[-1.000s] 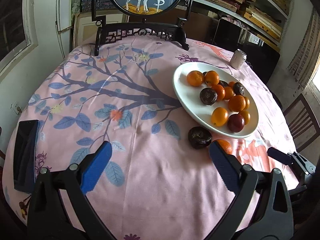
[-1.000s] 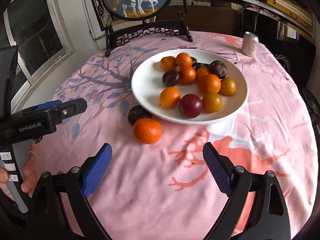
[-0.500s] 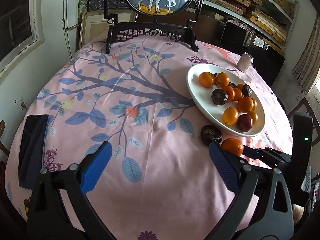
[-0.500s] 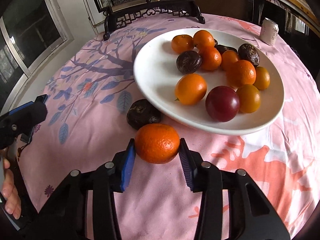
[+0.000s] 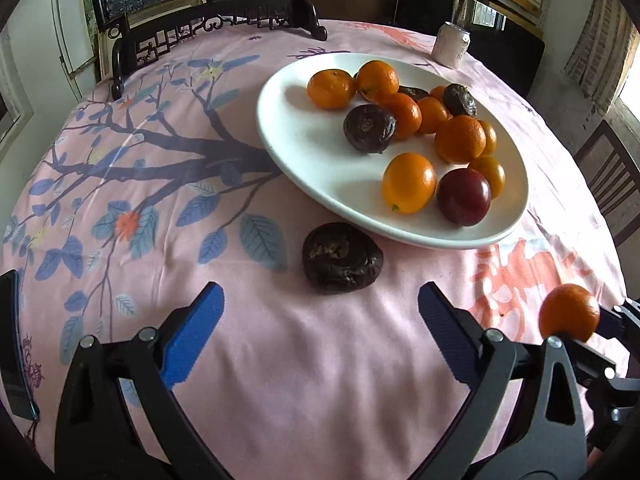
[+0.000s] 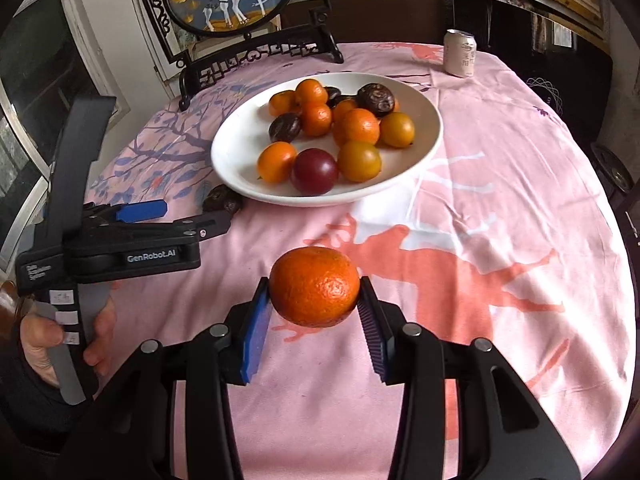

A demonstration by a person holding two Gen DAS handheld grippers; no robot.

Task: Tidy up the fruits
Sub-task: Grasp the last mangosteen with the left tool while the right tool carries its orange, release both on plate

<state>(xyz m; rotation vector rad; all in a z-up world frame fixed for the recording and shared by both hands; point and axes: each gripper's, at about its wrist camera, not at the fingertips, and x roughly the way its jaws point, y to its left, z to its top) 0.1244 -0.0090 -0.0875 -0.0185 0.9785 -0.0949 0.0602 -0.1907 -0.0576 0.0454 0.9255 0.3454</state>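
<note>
— Holding anything on the right?
— Yes, my right gripper has its jaws clamped on the tangerine, lifted above the pink tablecloth, short of the white plate.
— And your left?
— My left gripper is spread wide with nothing between its jaws, facing the dark wrinkled fruit lying just beside the plate's rim.

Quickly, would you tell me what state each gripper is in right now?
Left gripper: open, holding nothing, aimed at the dark wrinkled fruit on the tablecloth.
Right gripper: closed on the mandarin, held above the tablecloth.
</note>
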